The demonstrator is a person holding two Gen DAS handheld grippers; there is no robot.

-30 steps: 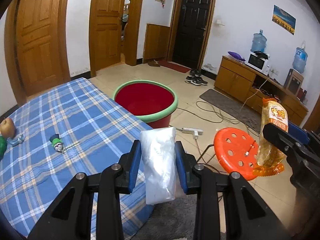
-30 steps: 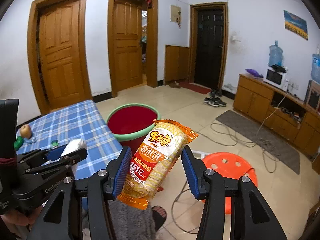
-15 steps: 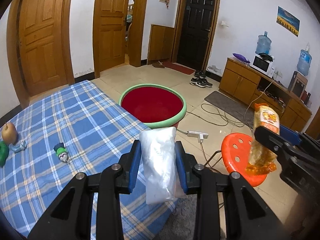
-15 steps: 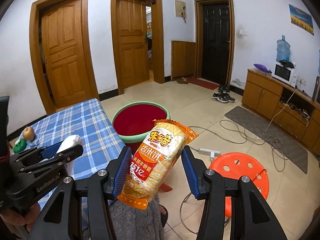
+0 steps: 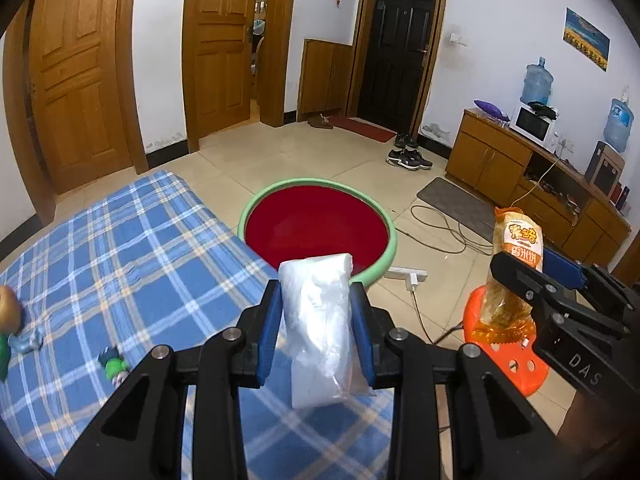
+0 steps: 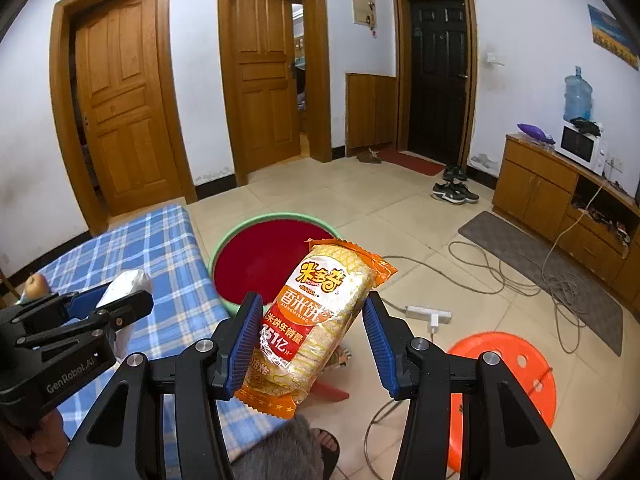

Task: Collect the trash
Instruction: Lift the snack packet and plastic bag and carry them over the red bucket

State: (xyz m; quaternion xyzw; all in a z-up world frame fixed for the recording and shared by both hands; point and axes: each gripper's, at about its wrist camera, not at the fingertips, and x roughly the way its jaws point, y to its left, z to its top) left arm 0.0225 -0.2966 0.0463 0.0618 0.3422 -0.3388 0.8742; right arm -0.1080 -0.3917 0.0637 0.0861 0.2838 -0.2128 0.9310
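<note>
Basin (image 5: 386, 226) nearer both tools; only right view shows sandalled foot (image 6: 326, 446).

Crinkled translucent white plastic bag (image 5: 320, 320); glossy orange printed-film rice-cracker packet (image 6: 320, 320); smooth red plastic basin with pale green rim (image 5: 316, 232); woven blue checked cloth (image 5: 132, 256) covering the bench; matt black plastic tools with ribbed blue pads (image 6: 244, 340); perforated glossy orange plastic stool (image 6: 516, 376); varnished wooden doors (image 6: 120, 96).

Right tongs (image 6: 312, 344) clamp orange rice-cracker packet (image 6: 316, 320), tilted, near red basin (image 6: 264, 260) beside blue-checked table (image 6: 160, 264).
</note>
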